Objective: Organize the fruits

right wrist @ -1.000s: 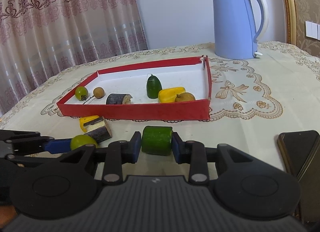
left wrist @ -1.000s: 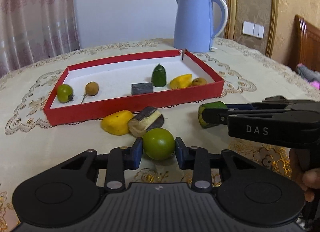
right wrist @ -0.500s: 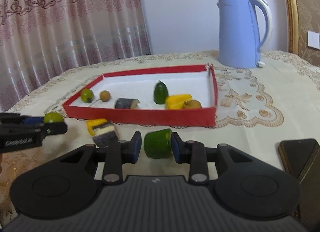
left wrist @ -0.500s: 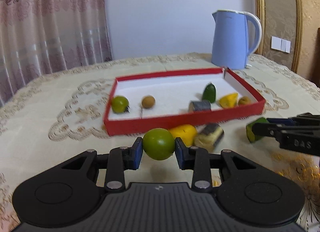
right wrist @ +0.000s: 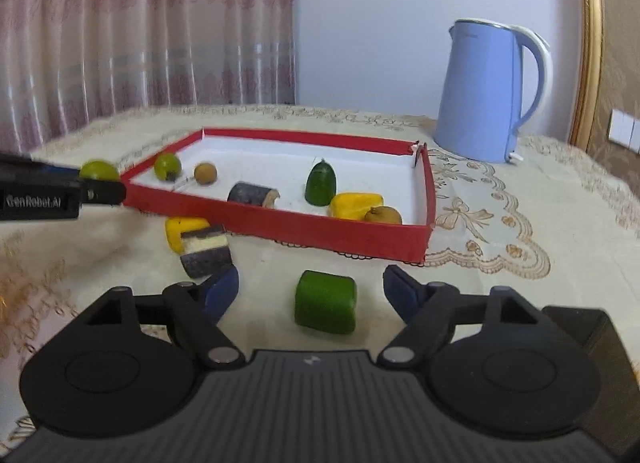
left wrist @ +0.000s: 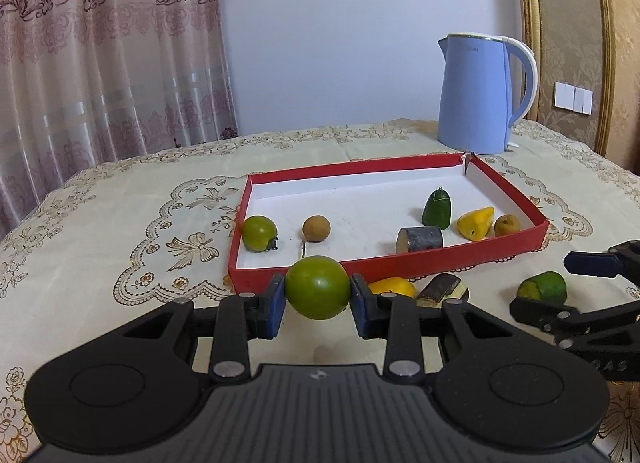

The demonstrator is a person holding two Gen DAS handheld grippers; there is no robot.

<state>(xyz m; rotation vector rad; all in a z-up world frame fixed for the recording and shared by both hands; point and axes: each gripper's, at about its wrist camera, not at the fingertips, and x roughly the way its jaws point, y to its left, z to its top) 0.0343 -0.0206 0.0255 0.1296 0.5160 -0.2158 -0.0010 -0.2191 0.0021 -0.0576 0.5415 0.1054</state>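
Observation:
My left gripper (left wrist: pixel 318 297) is shut on a round green fruit (left wrist: pixel 317 287) and holds it above the table, just before the front left corner of the red tray (left wrist: pixel 440 261). In the right wrist view that fruit (right wrist: pixel 99 170) shows at the far left by the tray (right wrist: pixel 340 229). My right gripper (right wrist: pixel 311 293) is open, its jaws wide on either side of a green cut fruit piece (right wrist: pixel 325 302) that lies on the cloth. The tray holds a green fruit (left wrist: pixel 259 232), a brown longan (left wrist: pixel 316 228), a dark piece (left wrist: pixel 420 238), a green piece (left wrist: pixel 437 207), a yellow piece (left wrist: pixel 475 222) and a small brown fruit (left wrist: pixel 506 225).
A yellow piece (right wrist: pixel 182 228) and a dark striped piece (right wrist: pixel 205 250) lie on the cloth before the tray. A blue kettle (left wrist: pixel 476 103) stands behind the tray's far right corner. A dark flat object (right wrist: pixel 592 339) lies at the right edge of the right wrist view.
My right gripper has opened and let the green cut piece down onto the cloth. My left gripper has lifted the round green fruit and carried it left, toward the tray's left end.

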